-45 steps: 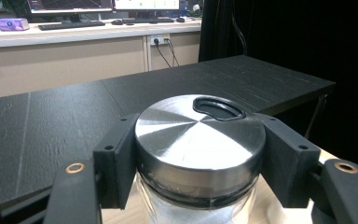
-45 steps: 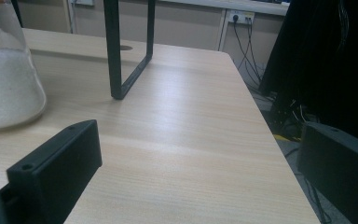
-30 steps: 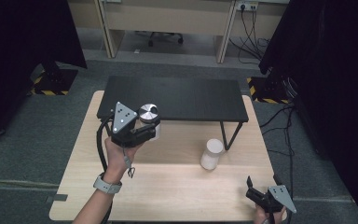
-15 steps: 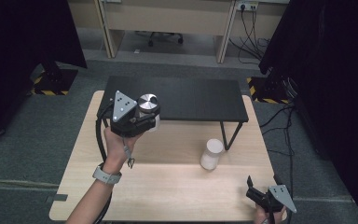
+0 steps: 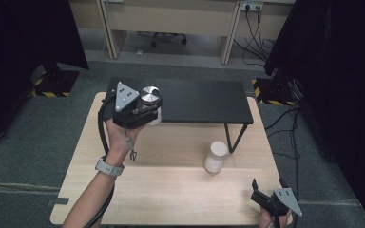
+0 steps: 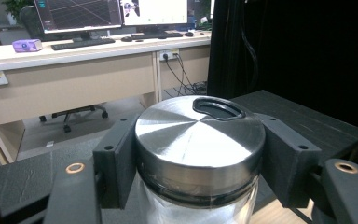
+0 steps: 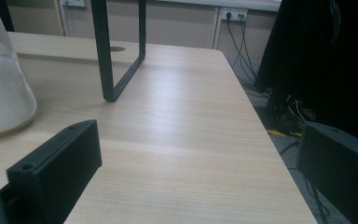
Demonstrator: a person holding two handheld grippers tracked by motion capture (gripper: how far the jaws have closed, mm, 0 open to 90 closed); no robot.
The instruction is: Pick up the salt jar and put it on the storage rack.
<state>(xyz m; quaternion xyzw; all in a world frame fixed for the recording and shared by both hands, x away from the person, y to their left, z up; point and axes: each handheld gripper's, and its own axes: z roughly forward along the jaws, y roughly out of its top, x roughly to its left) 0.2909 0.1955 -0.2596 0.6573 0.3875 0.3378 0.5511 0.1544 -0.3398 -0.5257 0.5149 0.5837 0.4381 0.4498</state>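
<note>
- My left gripper [image 5: 148,108] is clamped on a glass jar [image 6: 200,205] just below its steel lid [image 6: 199,142]; in the left gripper view both black jaws press flat against the sides of the lid's rim.
- In the high view I see the jar held upright in the air at the front left corner of the black shelf [image 5: 204,99], with its lid [image 5: 149,96] above the level of the shelf top.
- My left hand [image 5: 121,135] comes up from the bottom left of the table, the forearm stretched forward, a watch [image 5: 108,167] on the wrist, and the grey three-cornered plate on top of the gripper faces up.
- My right gripper [image 5: 261,197] sits low at the front right corner of the wooden table [image 5: 171,190]; in the right gripper view its jaws stand wide apart with bare wood between them and nothing held.
- A second jar of white grains [image 5: 215,156] stands on the table just in front of the shelf's right leg [image 5: 233,137], well apart from both grippers; the right gripper view shows it at the left edge [image 7: 2,88].
- I see nothing standing between the held jar and the shelf top.
</note>
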